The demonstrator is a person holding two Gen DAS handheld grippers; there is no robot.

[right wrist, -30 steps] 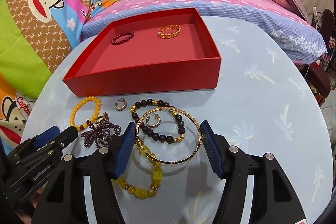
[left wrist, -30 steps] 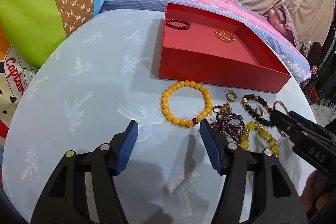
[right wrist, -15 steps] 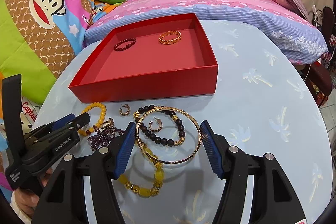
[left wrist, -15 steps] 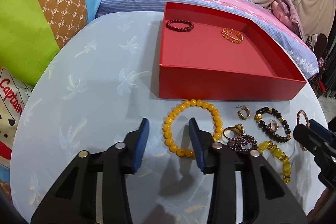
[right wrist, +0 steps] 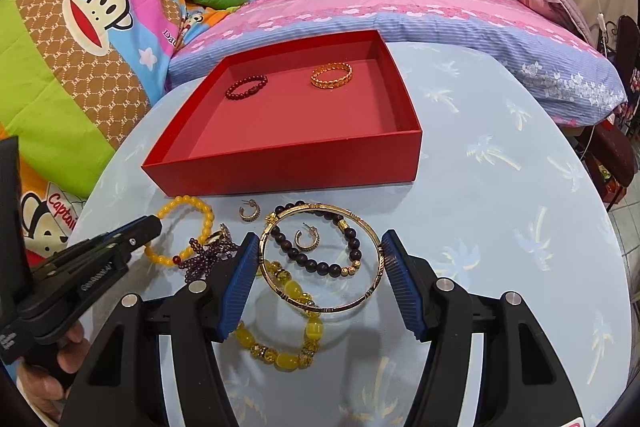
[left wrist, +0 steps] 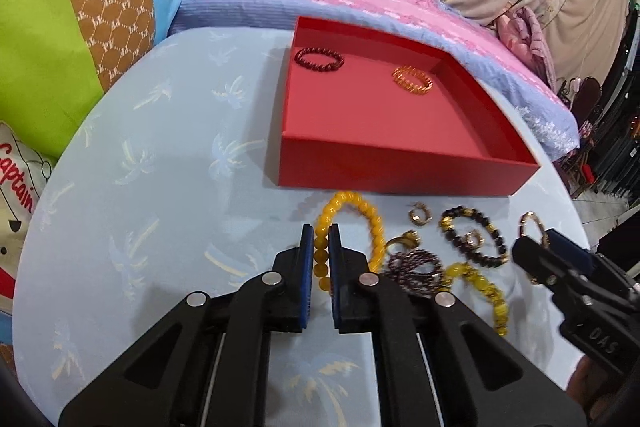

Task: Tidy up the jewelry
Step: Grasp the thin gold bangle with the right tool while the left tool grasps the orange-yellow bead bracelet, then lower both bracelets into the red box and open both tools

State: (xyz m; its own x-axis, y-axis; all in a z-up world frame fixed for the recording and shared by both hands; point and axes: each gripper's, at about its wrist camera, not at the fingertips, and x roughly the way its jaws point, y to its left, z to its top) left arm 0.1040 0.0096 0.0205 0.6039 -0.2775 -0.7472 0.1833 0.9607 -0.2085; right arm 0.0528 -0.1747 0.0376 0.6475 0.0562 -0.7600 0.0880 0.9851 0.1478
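My left gripper [left wrist: 320, 239] is shut on the yellow bead bracelet [left wrist: 370, 217], which lies on the table in front of the red tray [left wrist: 392, 171]; it also shows in the right wrist view [right wrist: 180, 205]. My right gripper [right wrist: 318, 259] holds the gold bangle [right wrist: 320, 307] between its blue pads, just above the table. The tray holds a dark red bead bracelet [right wrist: 246, 87] and a gold chain bracelet [right wrist: 332, 75]. A black bead bracelet [right wrist: 316, 263], a yellow stone bracelet [right wrist: 280, 351], a purple bead bracelet [right wrist: 208, 259] and hoop earrings [right wrist: 249, 213] lie by the grippers.
The round table [right wrist: 500, 187] has a light blue palm-print cloth. A pink and blue pillow [right wrist: 400, 11] and cartoon cushions [right wrist: 80, 27] lie behind it. The tray's near wall [right wrist: 288, 175] stands right behind the loose jewelry.
My left gripper moved forward and closed on the yellow bead bracelet. My right gripper kept the gold bangle and stayed nearly in place.
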